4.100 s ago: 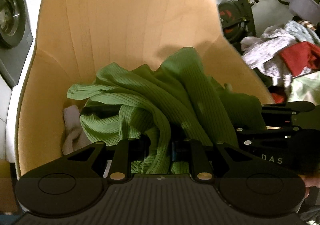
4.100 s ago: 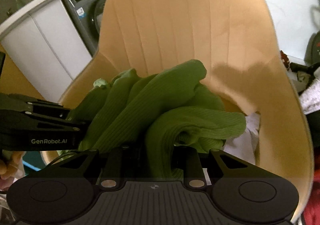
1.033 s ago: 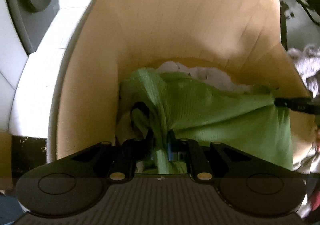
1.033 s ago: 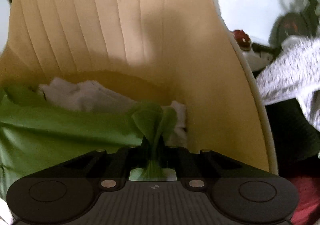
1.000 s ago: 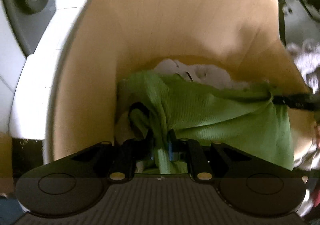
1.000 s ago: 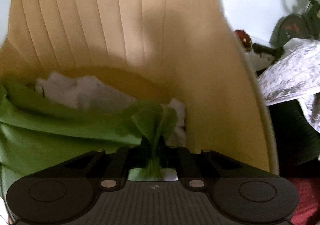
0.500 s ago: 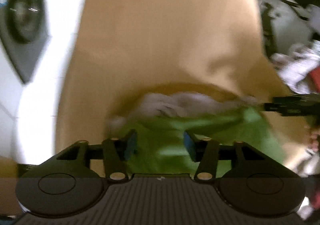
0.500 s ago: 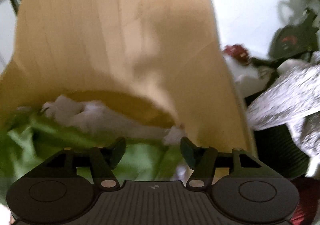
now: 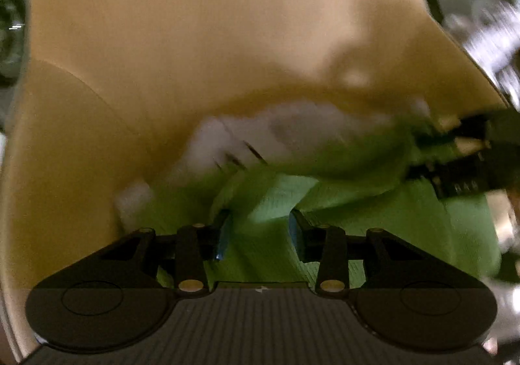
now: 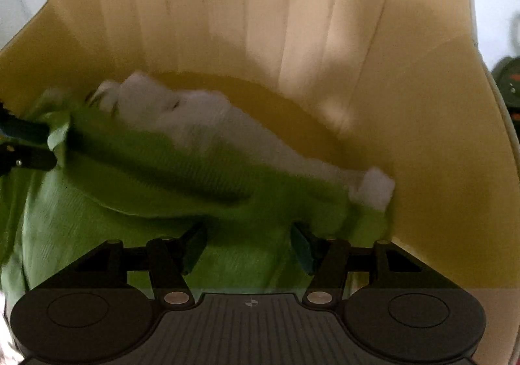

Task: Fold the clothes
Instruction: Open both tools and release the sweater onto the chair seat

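A tan upholstered chair [image 10: 325, 24] is filling most of what I am seeing, its ribbed back rising behind a rounded seat. A green ribbed garment [image 10: 130, 202] is lying spread across the front of that seat, stretching from one side to the other with a long fold or ridge running across it, and its near edge is passing under both tools. Behind it, against the seat's back curve, a white garment [image 10: 201, 124] is sitting bunched up, partly covered by the green one. The left tool [image 9: 258, 232] is standing with its jaws well apart over the green cloth, gripping nothing; the right tool [image 10: 248, 246] is likewise gaping wide above the cloth with nothing pinched between its blue-padded fingers. In the left wrist view the right tool is showing at the far right edge, blurred, right at the green cloth's far end. What could go wrong, I think: the knit is looking loose and slack, so with nothing holding it the ridge may slump or slide off the curved seat front; a tool closing again may also catch the white garment beneath and drag it along. As for writing, a few pale letters are showing on the right tool's side in the left wrist view, but they are too blurred to read.
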Available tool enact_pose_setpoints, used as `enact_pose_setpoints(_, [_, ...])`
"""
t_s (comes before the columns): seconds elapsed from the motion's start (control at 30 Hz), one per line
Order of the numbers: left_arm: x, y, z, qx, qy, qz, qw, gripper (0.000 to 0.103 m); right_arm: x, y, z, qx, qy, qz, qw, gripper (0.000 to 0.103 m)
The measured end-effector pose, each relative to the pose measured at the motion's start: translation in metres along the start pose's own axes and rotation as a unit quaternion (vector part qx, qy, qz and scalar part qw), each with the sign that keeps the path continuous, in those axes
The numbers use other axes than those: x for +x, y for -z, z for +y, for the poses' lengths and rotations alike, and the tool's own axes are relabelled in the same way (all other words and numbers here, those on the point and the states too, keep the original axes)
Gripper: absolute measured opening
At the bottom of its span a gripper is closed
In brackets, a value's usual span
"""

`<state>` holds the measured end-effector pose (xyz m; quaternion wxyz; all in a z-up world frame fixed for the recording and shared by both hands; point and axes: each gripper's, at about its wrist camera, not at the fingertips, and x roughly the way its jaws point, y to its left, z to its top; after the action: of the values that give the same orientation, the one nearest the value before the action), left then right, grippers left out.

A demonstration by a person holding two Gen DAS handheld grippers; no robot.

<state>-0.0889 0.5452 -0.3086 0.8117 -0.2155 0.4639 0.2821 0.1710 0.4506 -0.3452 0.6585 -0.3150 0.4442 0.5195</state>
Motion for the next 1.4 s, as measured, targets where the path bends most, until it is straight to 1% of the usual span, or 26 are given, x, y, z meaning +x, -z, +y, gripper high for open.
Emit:
enact_pose_setpoints(0.07, [-0.004, -0.011, 0.019, -0.035, -0.049, -0.029, 0.9978, 0.039, -0.007, -0.005, -0.011, 0.044, 0.008, -0.02, 0.999, 0.053])
enact_pose_setpoints(0.1, [-0.008, -0.014, 0.029, -0.057, -0.058, -0.038, 0.996, 0.039, -0.01, -0.008, -0.017, 0.065, 0.012, -0.03, 0.997, 0.054])
enact_pose_setpoints(0.13, [-0.013, -0.017, 0.038, -0.075, -0.054, -0.043, 0.9947, 0.039, -0.013, -0.011, -0.022, 0.087, 0.016, -0.04, 0.995, 0.054])
enact_pose_setpoints(0.2, [-0.025, -0.018, 0.048, -0.086, -0.032, -0.04, 0.9949, 0.041, -0.02, -0.016, -0.033, 0.13, 0.025, -0.06, 0.989, 0.054])
enact_pose_setpoints(0.23, [-0.031, -0.015, 0.05, -0.08, -0.02, -0.035, 0.996, 0.045, -0.023, -0.018, -0.038, 0.147, 0.028, -0.068, 0.986, 0.054])
enact_pose_setpoints(0.3, [-0.046, -0.004, 0.048, -0.065, 0.008, -0.016, 0.9977, 0.047, -0.033, -0.009, -0.038, 0.123, 0.022, -0.057, 0.991, 0.057])
enact_pose_setpoints(0.37, [-0.062, 0.012, 0.041, -0.05, 0.037, 0.001, 0.9981, 0.047, -0.044, 0.008, -0.036, 0.109, 0.009, -0.043, 0.993, 0.058])
enact_pose_setpoints(0.5, [-0.091, 0.05, 0.011, -0.034, 0.092, 0.028, 0.9948, 0.046, -0.067, 0.051, -0.027, 0.11, -0.029, -0.014, 0.993, 0.058])
enact_pose_setpoints(0.53, [-0.097, 0.059, 0.002, -0.029, 0.103, 0.034, 0.9937, 0.046, -0.069, 0.061, -0.022, 0.109, -0.033, -0.006, 0.994, 0.058])
enact_pose_setpoints(0.6, [-0.1, 0.073, -0.015, -0.025, 0.117, 0.051, 0.9915, 0.046, -0.073, 0.078, -0.014, 0.103, -0.034, 0.01, 0.994, 0.058])
enact_pose_setpoints(0.67, [-0.096, 0.084, -0.024, -0.035, 0.135, 0.069, 0.9878, 0.046, -0.077, 0.095, -0.006, 0.092, -0.032, 0.023, 0.995, 0.058])
enact_pose_setpoints(0.7, [-0.092, 0.09, -0.029, -0.036, 0.138, 0.076, 0.9869, 0.046, -0.078, 0.101, -0.004, 0.089, -0.032, 0.029, 0.995, 0.058])
enact_pose_setpoints(0.8, [-0.082, 0.101, -0.036, -0.034, 0.125, 0.081, 0.9882, 0.046, -0.079, 0.115, 0.002, 0.088, -0.036, 0.033, 0.995, 0.057])
enact_pose_setpoints(0.87, [-0.073, 0.105, -0.032, -0.04, 0.101, 0.084, 0.9905, 0.046, -0.077, 0.118, 0.004, 0.092, -0.038, 0.03, 0.995, 0.057])
enact_pose_setpoints(0.97, [-0.063, 0.108, -0.026, -0.042, 0.068, 0.078, 0.9937, 0.046, -0.07, 0.117, 0.01, 0.097, -0.042, 0.021, 0.994, 0.057])
enact_pose_setpoints(1.03, [-0.056, 0.111, -0.022, -0.039, 0.058, 0.083, 0.9941, 0.047, -0.068, 0.117, 0.014, 0.091, -0.045, 0.016, 0.995, 0.057])
enact_pose_setpoints(1.1, [-0.048, 0.116, -0.014, -0.044, 0.051, 0.093, 0.9934, 0.046, -0.062, 0.118, 0.016, 0.086, -0.05, 0.021, 0.995, 0.058])
enact_pose_setpoints(1.17, [-0.043, 0.12, -0.005, -0.049, 0.046, 0.102, 0.9926, 0.04, -0.055, 0.12, 0.014, 0.083, -0.052, 0.031, 0.995, 0.058])
enact_pose_setpoints(1.2, [-0.04, 0.122, -0.002, -0.051, 0.044, 0.106, 0.9921, 0.031, -0.049, 0.121, 0.012, 0.083, -0.051, 0.036, 0.995, 0.058])
enact_pose_setpoints(1.23, [-0.038, 0.124, 0.002, -0.055, 0.043, 0.109, 0.9916, 0.026, -0.044, 0.122, 0.009, 0.082, -0.052, 0.04, 0.994, 0.058])
enact_pose_setpoints(1.3, [-0.035, 0.126, 0.009, -0.064, 0.044, 0.112, 0.9907, 0.023, -0.037, 0.123, 0.005, 0.077, -0.06, 0.045, 0.994, 0.058])
enact_pose_setpoints(1.4, [-0.032, 0.125, 0.008, -0.066, 0.041, 0.115, 0.9903, 0.023, -0.033, 0.12, 0.003, 0.067, -0.064, 0.051, 0.994, 0.058])
